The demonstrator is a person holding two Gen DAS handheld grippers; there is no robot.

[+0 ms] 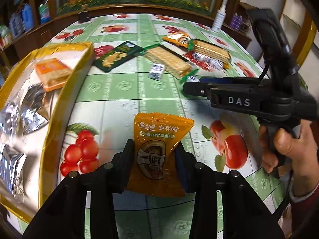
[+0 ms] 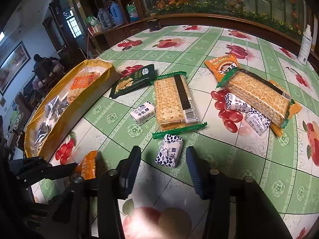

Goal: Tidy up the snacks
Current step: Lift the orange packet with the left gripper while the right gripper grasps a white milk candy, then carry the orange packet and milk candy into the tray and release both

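The orange foil snack packet (image 1: 159, 151) is seen clamped between the pads of the left tongs (image 1: 154, 159), above the fruit-patterned green oilcloth surface (image 1: 123, 91). The right tongs (image 2: 162, 169) are held apart, unclosed, straddling a white-and-navy wrapped milk candy (image 2: 169, 153) lying on the surface. The gold-rimmed cardboard snack box (image 1: 59, 103) is noted at nine o'clock of the packet.

Left tongs (image 1: 154, 159) clamped; right tongs (image 2: 162, 163) apart (both angled down).
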